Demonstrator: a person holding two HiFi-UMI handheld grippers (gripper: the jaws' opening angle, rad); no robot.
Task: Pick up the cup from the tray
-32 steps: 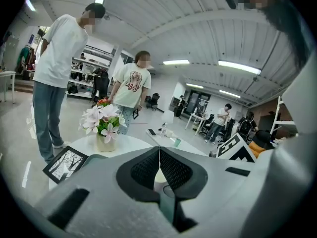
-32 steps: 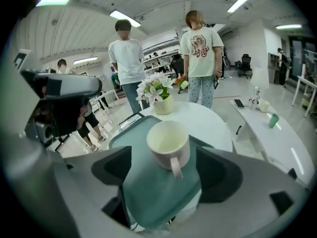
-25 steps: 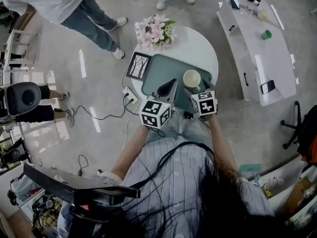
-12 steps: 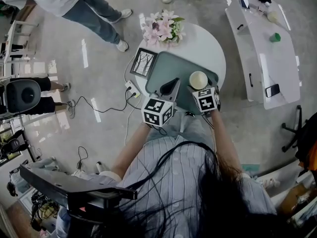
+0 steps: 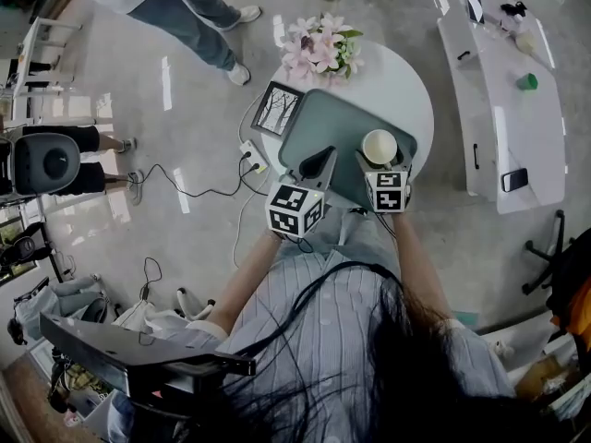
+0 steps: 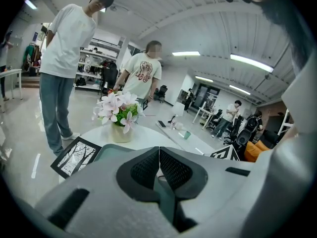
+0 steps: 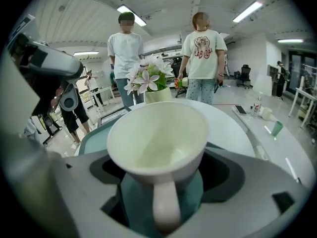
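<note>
The right hand-held gripper [image 5: 381, 161] is sliding in, now straddling the cup [image 5: 379, 146] with jaws apart. The cup is standing on the tray's [image 5: 323, 123] right side, so clamping seems next. The left hand-held gripper [image 5: 320, 160] is idling, pressed together.

cup [image 7: 158, 128]: plain cream white
tray [image 5: 321, 123]: dull teal
table [image 5: 408, 83]: white
flowers [image 5: 320, 46]: pink and white, green leaves
picture [image 5: 280, 109]: black frame, black-and-white tree print
left gripper [image 6: 159, 157]: grey, black dimpled pads
marker cubes [image 5: 294, 210]: 2, black-and-white squares
</note>
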